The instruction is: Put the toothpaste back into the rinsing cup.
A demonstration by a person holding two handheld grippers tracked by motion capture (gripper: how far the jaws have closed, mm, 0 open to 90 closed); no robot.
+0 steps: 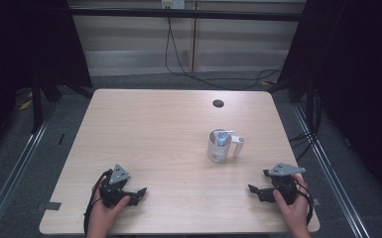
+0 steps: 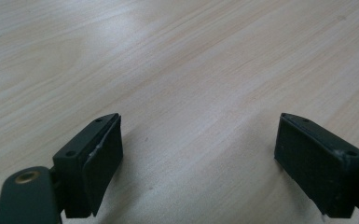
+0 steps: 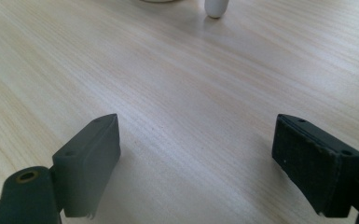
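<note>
Near the table's right middle stands a white mug, rigid and probably breakable; its handle offers hold. Both grippers, left and right, gape wide, empty.

From above the near edge we look forward and down over the whole table. Our two gripper views skim low across its wood, close up.

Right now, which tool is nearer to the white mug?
Right. The right tool sits just below-right of the white mug; the left tool rests far off at its lower left.
</note>
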